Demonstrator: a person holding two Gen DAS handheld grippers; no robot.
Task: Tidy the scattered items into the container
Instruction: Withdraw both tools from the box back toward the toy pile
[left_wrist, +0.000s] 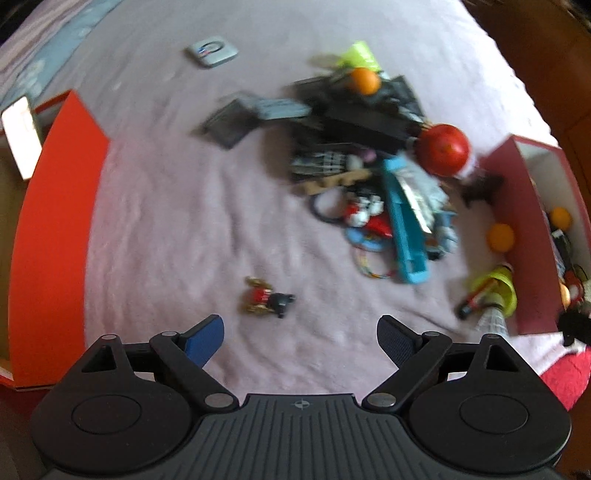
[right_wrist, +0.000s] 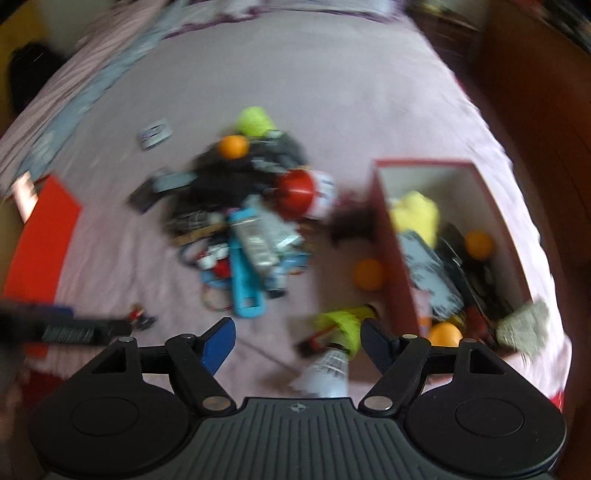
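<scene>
A heap of scattered items (left_wrist: 369, 155) lies on the pink bedspread, with a red ball (left_wrist: 441, 149), an orange ball (left_wrist: 364, 81) and a blue strip (left_wrist: 402, 225). A small red and black toy figure (left_wrist: 264, 297) lies just ahead of my open, empty left gripper (left_wrist: 301, 339). A dark red box (right_wrist: 391, 243) at the right holds several items. My right gripper (right_wrist: 297, 343) is open above a white shuttlecock (right_wrist: 327, 373) and a yellow-green piece (right_wrist: 341, 326), beside the box. An orange ball (right_wrist: 367, 273) lies by the box wall.
A bright orange box lid (left_wrist: 55, 236) stands at the left with a lit phone (left_wrist: 22, 136) behind it. A grey flat device (left_wrist: 210, 51) lies far back. Wooden furniture (right_wrist: 535, 110) borders the bed on the right. The left gripper body (right_wrist: 55, 328) shows at the right view's left edge.
</scene>
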